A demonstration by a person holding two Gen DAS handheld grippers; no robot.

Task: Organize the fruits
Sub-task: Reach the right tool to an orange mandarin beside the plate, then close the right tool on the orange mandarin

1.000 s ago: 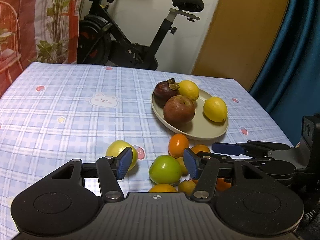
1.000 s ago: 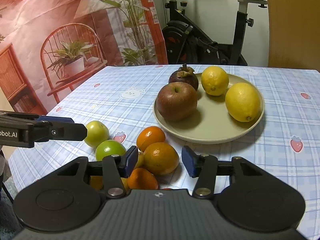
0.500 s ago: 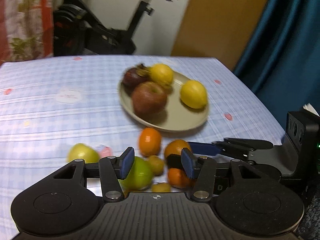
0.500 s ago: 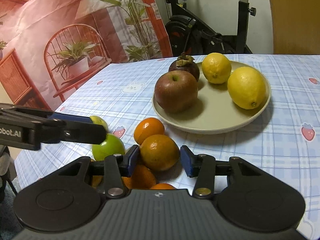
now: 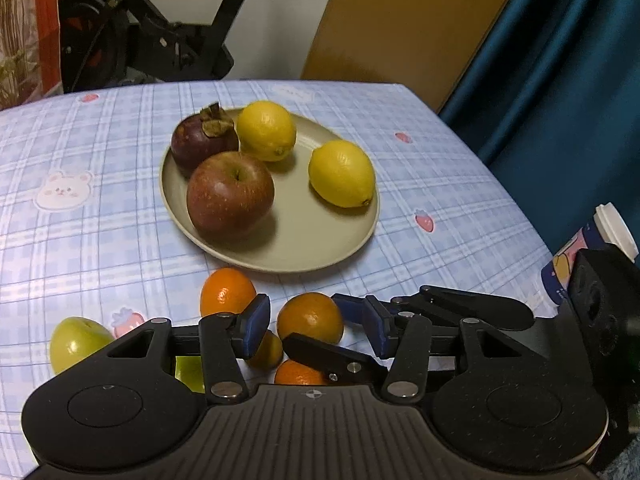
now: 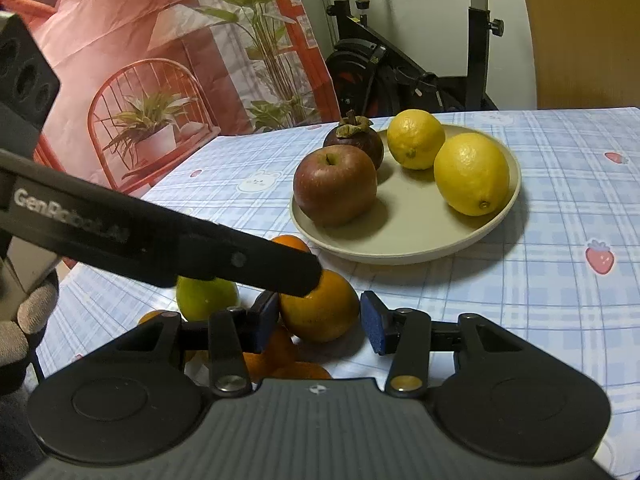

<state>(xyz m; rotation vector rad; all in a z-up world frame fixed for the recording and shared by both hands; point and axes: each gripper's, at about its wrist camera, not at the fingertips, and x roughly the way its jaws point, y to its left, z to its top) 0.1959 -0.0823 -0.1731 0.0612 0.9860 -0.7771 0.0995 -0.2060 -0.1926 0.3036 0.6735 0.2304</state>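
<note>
A blue and white checked tablecloth (image 5: 100, 240) with pink strawberries is seen. On the beige plate (image 5: 304, 248), two yellow lemons (image 5: 342, 174), a red apple (image 5: 230, 196) and a dark purple mangosteen (image 5: 202, 142) are shown. Oranges (image 6: 320, 312) are orange.

On the desk (image 5: 460, 184) a plate (image 5: 304, 240) carries four fruits: an apple (image 5: 230, 196) at its near left, a mangosteen (image 5: 202, 140) behind that, one lemon (image 5: 266, 130) to the right of the mangosteen, and a second lemon (image 5: 342, 174) further right, near the rim. In front of the plate, on the desk, an orange (image 5: 310, 318) lies between the fingers of both claws, a second orange (image 5: 226, 290) to its left. A guava (image 5: 76, 344) lies further left. A cup (image 5: 588, 248) stands at the far right.
</note>
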